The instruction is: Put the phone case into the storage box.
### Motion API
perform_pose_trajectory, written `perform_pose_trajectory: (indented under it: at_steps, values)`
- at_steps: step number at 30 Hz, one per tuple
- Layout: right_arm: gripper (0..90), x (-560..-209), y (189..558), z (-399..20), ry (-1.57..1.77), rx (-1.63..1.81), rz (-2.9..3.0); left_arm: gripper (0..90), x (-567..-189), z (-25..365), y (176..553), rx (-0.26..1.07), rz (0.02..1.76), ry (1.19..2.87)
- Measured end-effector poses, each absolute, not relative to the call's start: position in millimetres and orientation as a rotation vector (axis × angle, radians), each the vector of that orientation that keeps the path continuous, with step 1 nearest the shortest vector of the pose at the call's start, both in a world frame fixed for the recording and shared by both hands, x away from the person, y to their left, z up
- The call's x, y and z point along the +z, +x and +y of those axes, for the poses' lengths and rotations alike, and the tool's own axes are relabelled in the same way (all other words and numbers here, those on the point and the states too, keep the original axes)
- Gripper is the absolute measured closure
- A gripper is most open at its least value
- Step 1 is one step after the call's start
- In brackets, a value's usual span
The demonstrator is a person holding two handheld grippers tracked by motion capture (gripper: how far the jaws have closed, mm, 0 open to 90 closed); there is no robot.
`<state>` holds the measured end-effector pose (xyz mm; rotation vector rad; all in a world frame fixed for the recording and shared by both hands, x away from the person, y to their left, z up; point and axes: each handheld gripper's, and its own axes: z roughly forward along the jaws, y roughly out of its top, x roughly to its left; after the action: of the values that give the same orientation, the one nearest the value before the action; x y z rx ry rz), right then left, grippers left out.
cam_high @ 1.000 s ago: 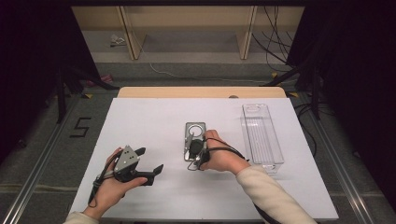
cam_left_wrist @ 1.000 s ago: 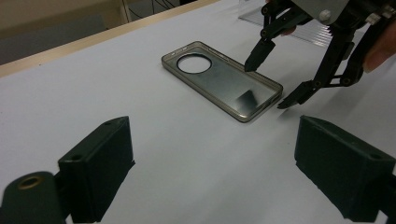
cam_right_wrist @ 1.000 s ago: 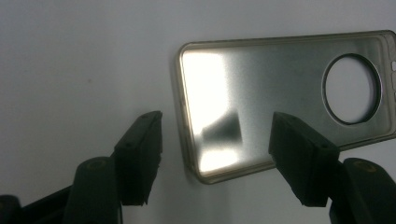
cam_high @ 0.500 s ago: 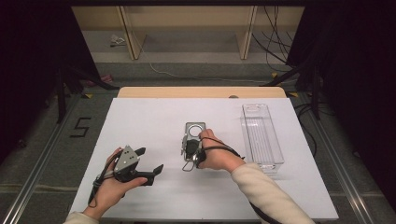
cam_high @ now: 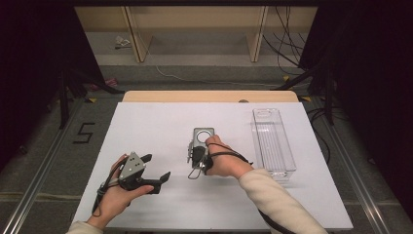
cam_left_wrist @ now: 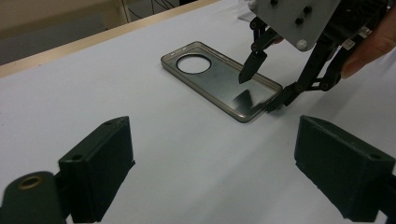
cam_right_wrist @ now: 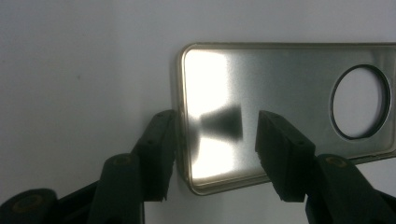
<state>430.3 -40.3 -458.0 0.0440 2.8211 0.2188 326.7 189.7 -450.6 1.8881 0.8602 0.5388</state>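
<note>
A translucent grey phone case (cam_high: 202,136) with a round camera hole lies open side up on the white table (cam_high: 146,122). My right gripper (cam_high: 196,149) points down at its near end. In the right gripper view one jaw stands against the outside of the case's (cam_right_wrist: 280,93) end rim and the other hovers inside over its floor. The right gripper (cam_right_wrist: 217,123) is open, its jaws have just been closing, and the rim is between them. My left gripper (cam_high: 157,167) is held low at the front left, open and empty, facing the case (cam_left_wrist: 219,84) and the right gripper (cam_left_wrist: 260,91).
A clear oblong plastic container (cam_high: 272,141) stands to the right of the case, close to the right forearm. A wooden strip (cam_high: 209,96) edges the table's far side. Dark floor, cables and shelf legs lie beyond.
The right hand has edged slightly left and forward over the case's near end. The left hand has kept still.
</note>
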Motion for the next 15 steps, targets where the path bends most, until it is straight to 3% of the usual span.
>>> perform_pose_trajectory:
  at_steps: [6,15]
  values:
    - [52.5,-458.3,431.3,-38.7,0.034,0.21,2.829,11.3,-450.5,189.7,326.7,0.539,0.86,1.887]
    - [66.5,-457.9,431.0,-35.2,-0.022,0.179,2.869,11.4,-450.4,189.6,326.6,0.539,0.86,1.886]
